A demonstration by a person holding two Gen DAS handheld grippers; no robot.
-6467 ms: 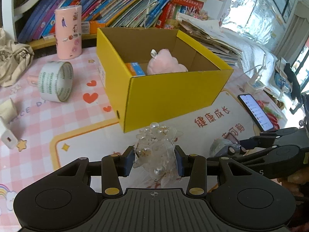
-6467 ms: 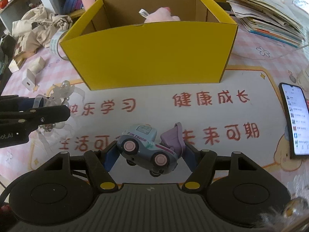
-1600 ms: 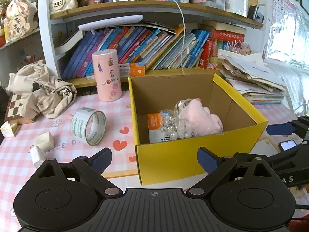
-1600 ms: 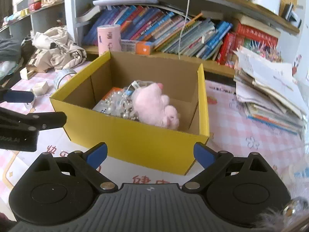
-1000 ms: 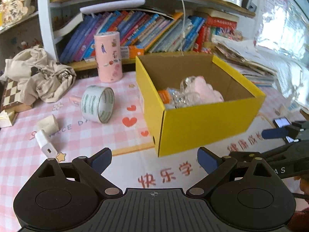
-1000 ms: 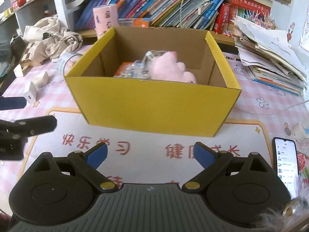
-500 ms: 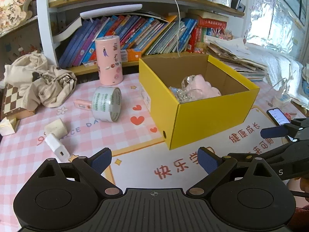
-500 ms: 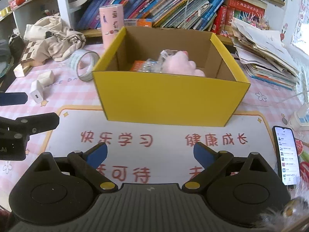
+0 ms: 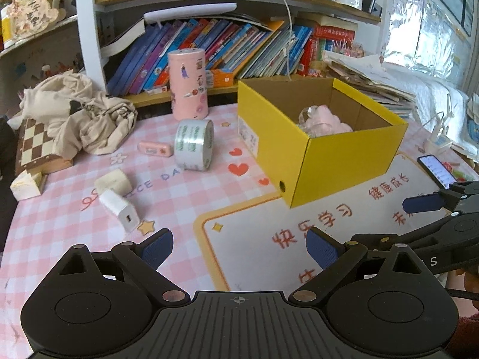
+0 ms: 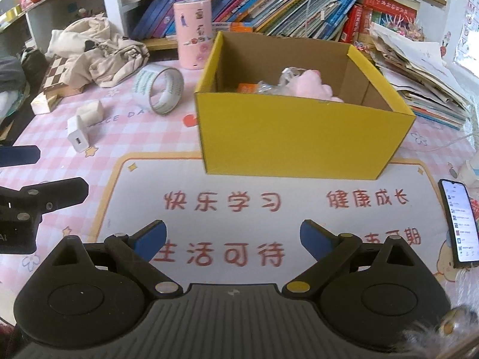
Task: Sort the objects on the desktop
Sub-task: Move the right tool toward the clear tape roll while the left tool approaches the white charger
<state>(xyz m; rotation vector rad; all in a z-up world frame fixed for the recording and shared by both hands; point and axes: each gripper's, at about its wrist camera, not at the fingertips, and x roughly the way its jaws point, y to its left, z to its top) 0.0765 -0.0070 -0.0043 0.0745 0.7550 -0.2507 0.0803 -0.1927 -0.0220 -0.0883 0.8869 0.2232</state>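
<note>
A yellow cardboard box (image 9: pixel 344 161) (image 10: pixel 299 137) stands on the pink checked desk mat, holding a pink plush toy (image 9: pixel 329 122) (image 10: pixel 314 86) and a clear beaded ornament (image 10: pixel 269 85). Left of the box lie a roll of clear tape (image 9: pixel 194 145) (image 10: pixel 158 89), a white charger (image 9: pixel 121 211) (image 10: pixel 77 137), a cream block (image 9: pixel 113 181) (image 10: pixel 89 112) and a small pink case (image 9: pixel 155 149). My left gripper (image 9: pixel 239 246) is open and empty, low over the mat before the box. My right gripper (image 10: pixel 233 237) is open and empty too, over the white placemat.
A pink cylinder tin (image 9: pixel 188 85) (image 10: pixel 196 34) stands behind the tape, before a shelf of books (image 9: pixel 233 48). Crumpled beige cloth (image 9: pixel 77 116) and a chessboard (image 9: pixel 33 143) lie far left. A lit phone (image 10: pixel 459 221) lies right; stacked papers (image 10: pixel 419 68) sit behind the box.
Both grippers, which once held an ornament and a toy truck, are empty and have drawn back from the box. The left view has swung leftward, bringing in the charger and chessboard.
</note>
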